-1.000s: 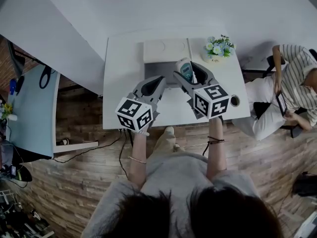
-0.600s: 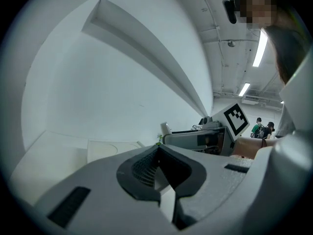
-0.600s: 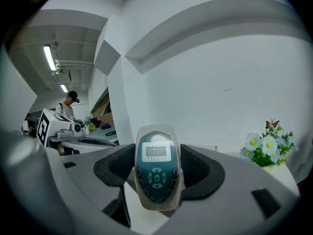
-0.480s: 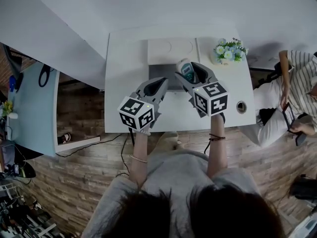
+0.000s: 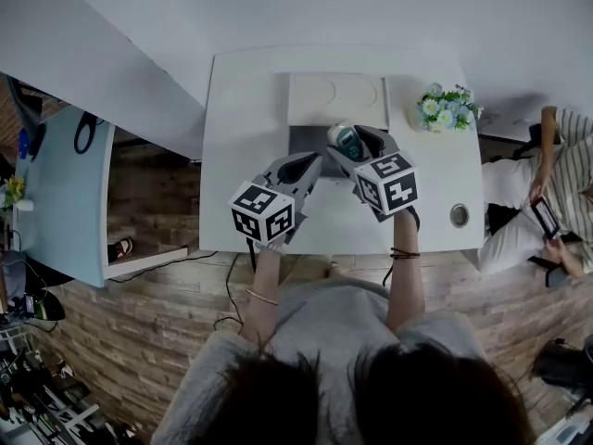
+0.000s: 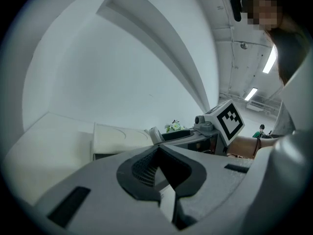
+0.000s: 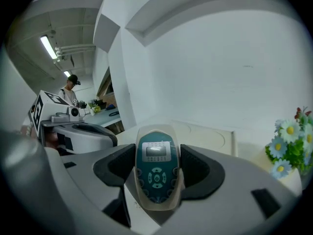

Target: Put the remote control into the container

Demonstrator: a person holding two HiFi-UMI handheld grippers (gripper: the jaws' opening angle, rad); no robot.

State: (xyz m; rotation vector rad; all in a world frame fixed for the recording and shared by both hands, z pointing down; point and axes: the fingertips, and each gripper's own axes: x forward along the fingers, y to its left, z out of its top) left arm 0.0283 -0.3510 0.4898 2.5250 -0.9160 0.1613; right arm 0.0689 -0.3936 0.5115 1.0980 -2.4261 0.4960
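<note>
The remote control (image 7: pixel 156 173), teal with a small screen and a pale rim, is clamped between my right gripper's (image 7: pixel 156 168) pads; in the head view the remote control (image 5: pixel 346 140) is held over the grey container (image 5: pixel 306 139) on the white table (image 5: pixel 243 109). The right gripper (image 5: pixel 349 146) points away from me. My left gripper (image 5: pixel 306 167) hovers just left of it, jaws closed together with nothing between them (image 6: pixel 157 166). The container's white lid (image 5: pixel 336 100) lies flat behind the container.
A pot of flowers (image 5: pixel 447 108) stands at the table's back right, also seen at the right edge as flowers (image 7: pixel 292 148). A round hole (image 5: pixel 460 215) sits near the table's right front. A seated person (image 5: pixel 547 207) is right of the table; a light blue desk (image 5: pixel 60 197) lies left.
The head view has shifted, so the table sits lower and more to the right in the frame. Both grippers keep their poses, the remote still held over the container.
</note>
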